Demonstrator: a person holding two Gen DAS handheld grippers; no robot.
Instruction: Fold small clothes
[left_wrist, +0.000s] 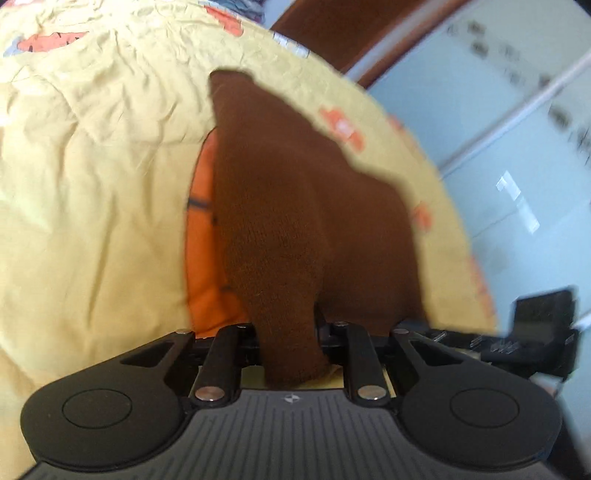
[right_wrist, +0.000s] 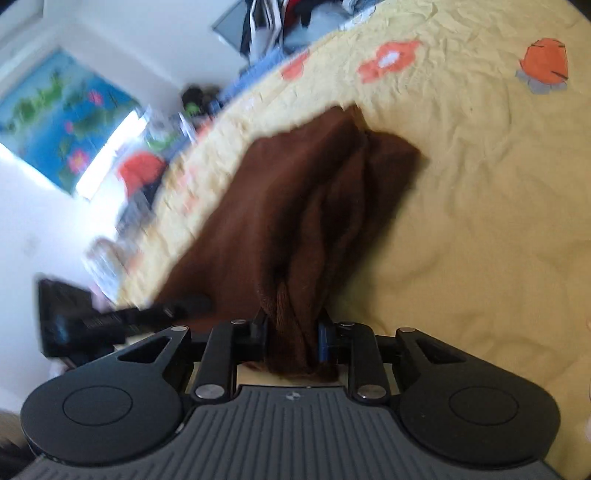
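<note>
Currently I hold one brown knit garment (left_wrist: 291, 206) with both grippers over a yellow bedsheet (left_wrist: 92, 184).

Left gripper (left_wrist: 290, 341): I see the jaws drawn narrow, pinching a bunched fold of the garment. From the grip the cloth spreads toward 12 o'clock in the left wrist view and ends in a blunt corner near 11 o'clock. An orange printed patch (left_wrist: 201, 240) on the sheet shows just beside the garment at 9 o'clock. A glass cabinet front (left_wrist: 517, 129) fills the 2 o'clock area, blurred.

Right gripper (right_wrist: 293, 341): I see the jaws drawn narrow, clamping a gathered, pleated edge of the same garment. A blue pad (right_wrist: 324, 341) on the right-hand finger presses against the cloth. The fabric fans out toward 12 o'clock in the right wrist view and lies in long folds on the sheet. Orange flower prints (right_wrist: 388, 61) sit at 1 o'clock, well apart from the garment. A blue picture with pink flowers (right_wrist: 62, 122) hangs on the wall at 10 o'clock. The other gripper's black body (right_wrist: 74, 321) shows at 9 o'clock, near the garment's lower edge.

Both views are motion-blurred; fine detail at the pads is hard to make out.
</note>
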